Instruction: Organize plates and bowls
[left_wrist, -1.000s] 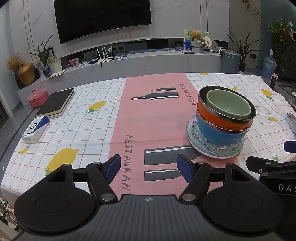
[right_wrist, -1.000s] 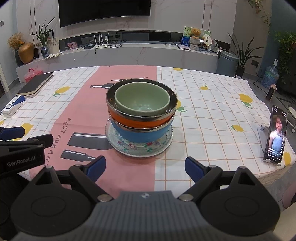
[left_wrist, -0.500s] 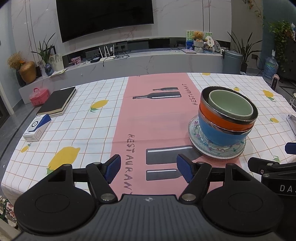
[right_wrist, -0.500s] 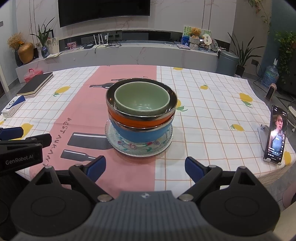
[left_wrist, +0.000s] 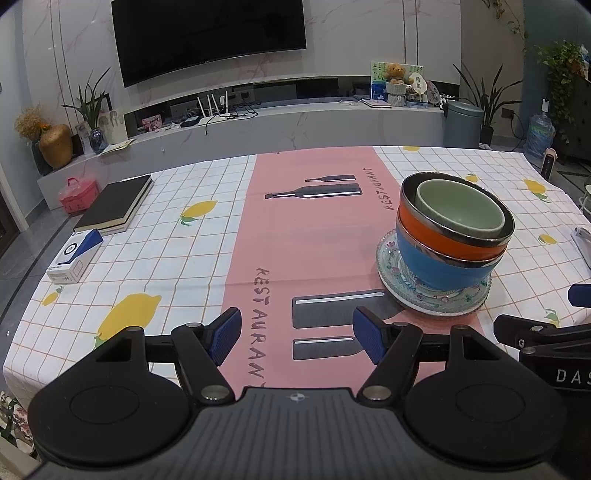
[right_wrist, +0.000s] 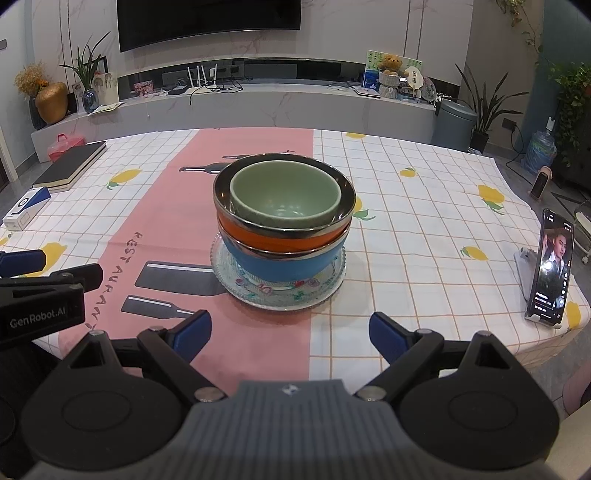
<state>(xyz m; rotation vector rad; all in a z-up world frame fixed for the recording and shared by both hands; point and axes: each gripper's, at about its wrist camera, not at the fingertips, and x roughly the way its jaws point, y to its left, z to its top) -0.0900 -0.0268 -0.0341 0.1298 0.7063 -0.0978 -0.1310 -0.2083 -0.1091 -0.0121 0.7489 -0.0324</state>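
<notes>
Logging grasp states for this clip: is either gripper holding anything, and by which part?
Nothing is held. The left gripper and right gripper are both open, short of the bowl stack.

"restaurant" on tablecloth (right_wrist: 125, 258), "genrobot.ai" on left gripper (right_wrist: 40, 314)

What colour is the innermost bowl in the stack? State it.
Pale green bowl, clearest in the right wrist view.

Left gripper (left_wrist: 295, 334), right gripper (right_wrist: 290, 332): black linkage arms, blue-padded jaws, silver pivot screws, ribbed grey housings; "GenRobot.AI", "DAS" lettering seen.
</notes>
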